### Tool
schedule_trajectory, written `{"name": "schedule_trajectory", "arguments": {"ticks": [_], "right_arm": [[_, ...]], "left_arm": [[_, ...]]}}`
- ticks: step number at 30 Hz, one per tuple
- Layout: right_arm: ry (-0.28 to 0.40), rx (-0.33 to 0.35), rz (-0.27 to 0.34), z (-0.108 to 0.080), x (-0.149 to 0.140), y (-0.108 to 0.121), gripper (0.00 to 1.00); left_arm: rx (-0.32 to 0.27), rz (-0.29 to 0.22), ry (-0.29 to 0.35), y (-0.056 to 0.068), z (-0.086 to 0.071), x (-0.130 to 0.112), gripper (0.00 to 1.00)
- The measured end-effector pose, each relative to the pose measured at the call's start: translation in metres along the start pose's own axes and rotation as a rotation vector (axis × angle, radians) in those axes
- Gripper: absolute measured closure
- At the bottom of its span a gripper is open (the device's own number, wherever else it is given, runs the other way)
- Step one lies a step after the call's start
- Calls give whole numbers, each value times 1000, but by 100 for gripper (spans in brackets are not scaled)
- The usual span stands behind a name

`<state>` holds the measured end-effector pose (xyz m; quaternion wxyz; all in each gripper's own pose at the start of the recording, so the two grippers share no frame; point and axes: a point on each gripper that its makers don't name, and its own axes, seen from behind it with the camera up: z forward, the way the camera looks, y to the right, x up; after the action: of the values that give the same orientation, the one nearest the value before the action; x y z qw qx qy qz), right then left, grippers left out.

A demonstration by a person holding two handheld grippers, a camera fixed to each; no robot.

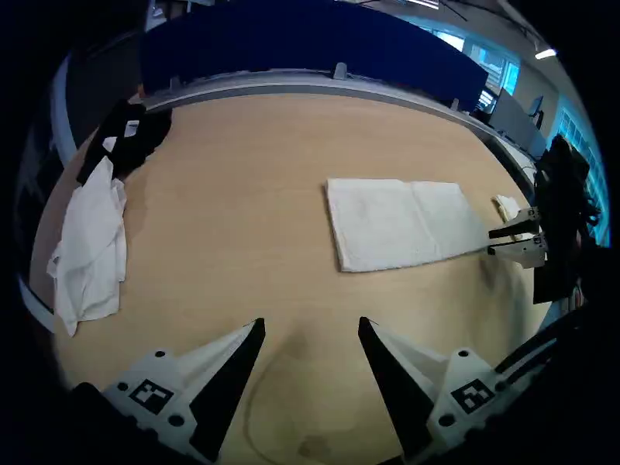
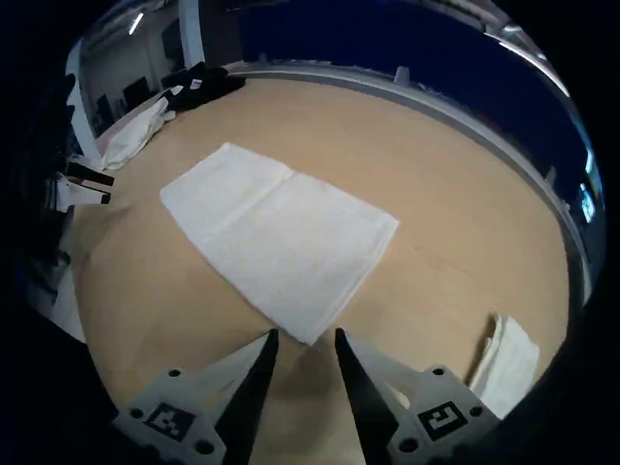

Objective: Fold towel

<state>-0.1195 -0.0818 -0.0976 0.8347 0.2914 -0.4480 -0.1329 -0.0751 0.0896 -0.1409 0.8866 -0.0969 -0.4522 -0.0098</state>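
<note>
A white towel (image 1: 399, 223) lies flat on the wooden table (image 1: 232, 217), folded over with a crease across its middle. In the right gripper view the towel (image 2: 279, 236) stretches away from me and its near corner sits just between the tips of my right gripper (image 2: 304, 335), whose jaws stand apart, narrowly open. The left gripper view shows that right gripper (image 1: 490, 240) at the towel's right end. My left gripper (image 1: 310, 329) hovers wide open over bare wood, well short of the towel. The right gripper view has it at the far left edge (image 2: 105, 187).
A crumpled white cloth (image 1: 89, 248) and a black garment (image 1: 128, 139) lie at the table's left end. A small folded white cloth (image 2: 508, 368) lies beside my right gripper. A blue partition (image 1: 310, 39) runs along the table's far edge.
</note>
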Motion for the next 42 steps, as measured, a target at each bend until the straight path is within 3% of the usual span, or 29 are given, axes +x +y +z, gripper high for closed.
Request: {"name": "schedule_trajectory", "arguments": {"ticks": [14, 23, 30, 35, 42], "right_arm": [[-20, 22, -16, 8, -3, -1, 91], [-8, 11, -31, 5, 6, 1, 95], [22, -3, -70, -11, 34, -2, 95], [49, -10, -134, -24, 67, -8, 95], [63, -18, -281, -38, 112, -24, 95]], "left_arm": [[11, -18, 12, -6, -7, 1, 11], [11, -18, 11, -6, -9, 1, 11], [9, -29, 26, -7, -13, 6, 11], [16, -43, 40, -12, -19, 9, 11], [28, -59, 60, -19, -29, 11, 11]]}}
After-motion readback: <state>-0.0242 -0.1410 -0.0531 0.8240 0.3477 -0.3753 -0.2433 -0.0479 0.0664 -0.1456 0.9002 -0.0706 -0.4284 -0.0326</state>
